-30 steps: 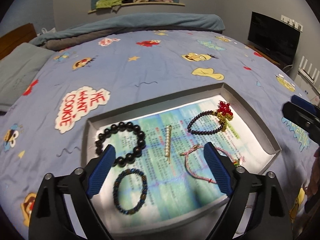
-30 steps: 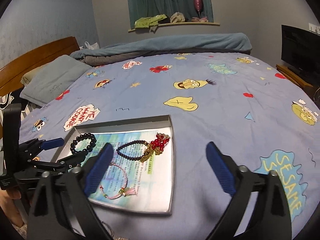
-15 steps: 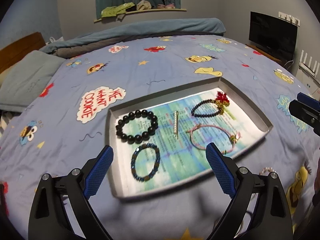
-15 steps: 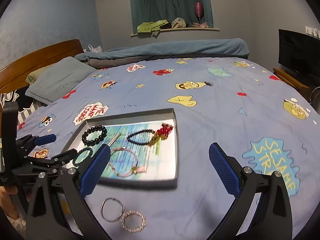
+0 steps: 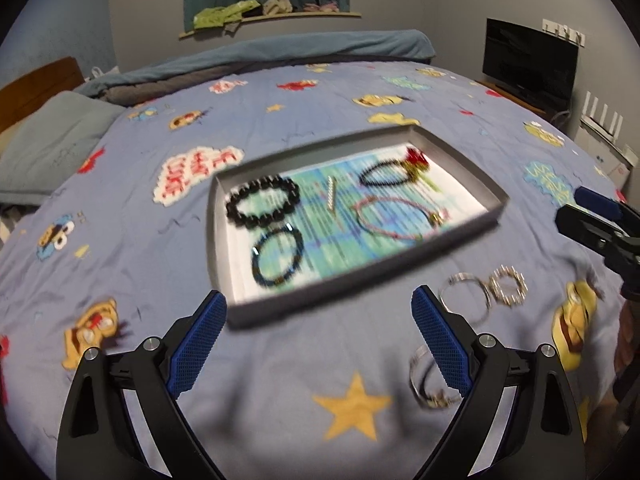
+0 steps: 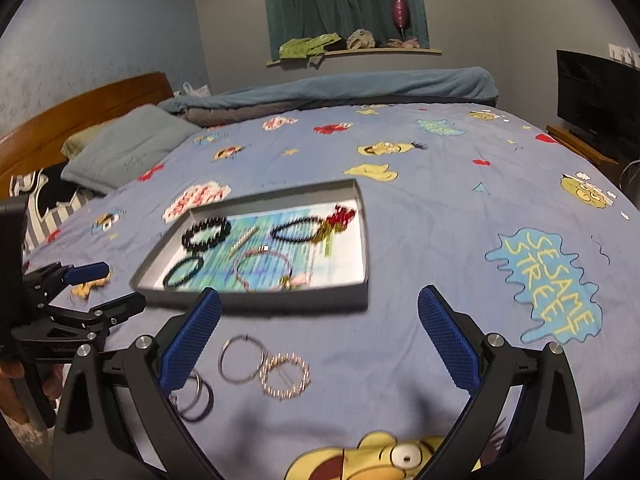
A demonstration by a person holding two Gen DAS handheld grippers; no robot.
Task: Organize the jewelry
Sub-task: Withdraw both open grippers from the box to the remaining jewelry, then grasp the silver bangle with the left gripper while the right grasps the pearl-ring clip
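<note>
A grey tray [image 5: 464, 168] [image 6: 360, 300] lies on the bed. It holds a black bead bracelet [image 5: 262, 202] [image 6: 206, 232], a dark blue bracelet [image 5: 276, 256] [image 6: 184, 272], a pearl bar [image 5: 331, 194], a pink cord bracelet [image 5: 396, 216] [image 6: 262, 270] and a dark bracelet with a red charm [image 5: 394, 168] [image 6: 312, 228]. On the sheet before the tray lie a silver ring [image 5: 466, 294] [image 6: 242, 360], a gold bead bracelet [image 5: 508, 284] [image 6: 286, 376] and dark hoops [image 5: 428, 384] [image 6: 196, 396]. My left gripper [image 5: 320, 344] and right gripper [image 6: 316, 344] are open and empty, above the sheet near the loose pieces.
The blue cartoon bedsheet [image 5: 160, 280] covers the bed. A grey pillow [image 6: 128, 148] and a wooden headboard [image 6: 60, 120] are at the left. A folded blanket [image 5: 280, 52] lies at the far end. A TV [image 5: 528, 60] stands at the right.
Both grippers have pulled back from the tray toward the near side of the bed. The loose ring, gold bracelet and hoops have come into view. Both stay open.
</note>
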